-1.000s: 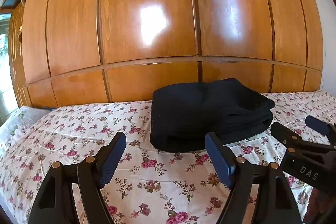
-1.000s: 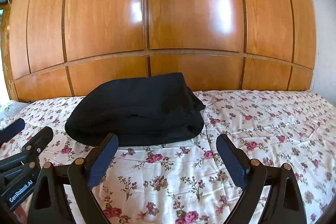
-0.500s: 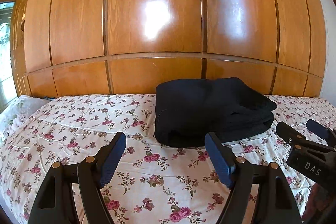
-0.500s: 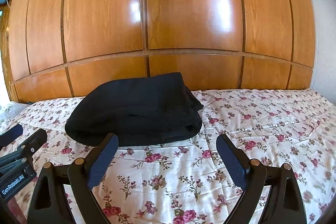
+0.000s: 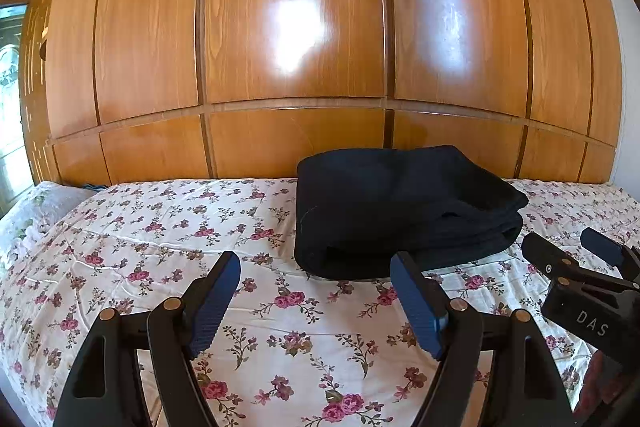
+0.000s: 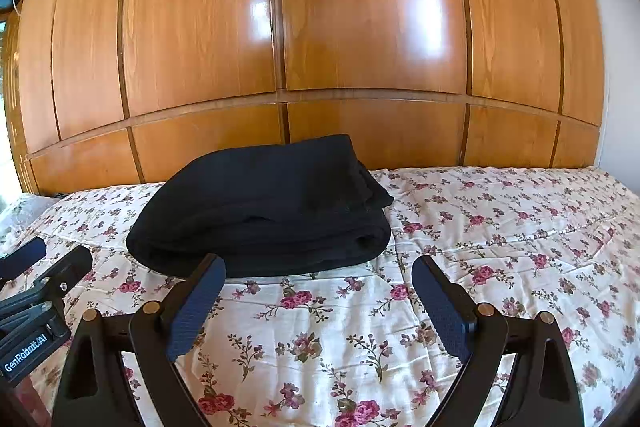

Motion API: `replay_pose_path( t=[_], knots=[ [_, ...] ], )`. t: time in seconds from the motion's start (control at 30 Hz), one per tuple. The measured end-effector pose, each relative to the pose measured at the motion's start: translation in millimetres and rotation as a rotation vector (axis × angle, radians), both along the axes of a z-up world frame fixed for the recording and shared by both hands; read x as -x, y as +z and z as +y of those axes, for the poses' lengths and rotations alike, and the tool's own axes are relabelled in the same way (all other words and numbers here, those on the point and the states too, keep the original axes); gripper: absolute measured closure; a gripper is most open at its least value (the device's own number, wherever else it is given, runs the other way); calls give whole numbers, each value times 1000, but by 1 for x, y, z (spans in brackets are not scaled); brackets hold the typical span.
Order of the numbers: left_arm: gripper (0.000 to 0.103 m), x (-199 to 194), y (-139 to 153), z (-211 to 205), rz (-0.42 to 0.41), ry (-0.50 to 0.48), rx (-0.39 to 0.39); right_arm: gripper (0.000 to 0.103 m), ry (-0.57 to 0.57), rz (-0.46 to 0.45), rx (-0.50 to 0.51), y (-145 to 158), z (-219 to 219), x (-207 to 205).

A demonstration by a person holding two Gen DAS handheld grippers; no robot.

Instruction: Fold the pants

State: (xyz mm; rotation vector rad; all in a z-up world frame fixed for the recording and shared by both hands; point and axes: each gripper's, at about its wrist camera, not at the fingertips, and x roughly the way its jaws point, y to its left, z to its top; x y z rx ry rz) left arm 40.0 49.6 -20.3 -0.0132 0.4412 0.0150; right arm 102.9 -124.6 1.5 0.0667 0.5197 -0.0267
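I hold my left gripper (image 5: 316, 301) and right gripper (image 6: 318, 305) spread wide and empty above the floral bed (image 6: 500, 227), the folded black pants (image 6: 264, 207) lying just beyond their fingers.

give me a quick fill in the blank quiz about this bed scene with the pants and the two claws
1. The black pants lie ____ into a bundle on the bedspread.
2. Both the left claw and the right claw have their jaws ____.
3. The bedspread's print shows ____.
4. Behind the bed stands a ____ wardrobe.

Missing words: folded; open; flowers; wooden
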Motion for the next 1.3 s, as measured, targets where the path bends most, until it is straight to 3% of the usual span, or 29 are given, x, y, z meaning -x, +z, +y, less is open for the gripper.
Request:
replay_pose_path(
  t=[1.3],
  knots=[
    [24,-4,-6,1,46,-7,17,8,3,23,-5,-4,-2,-2]
  ],
)
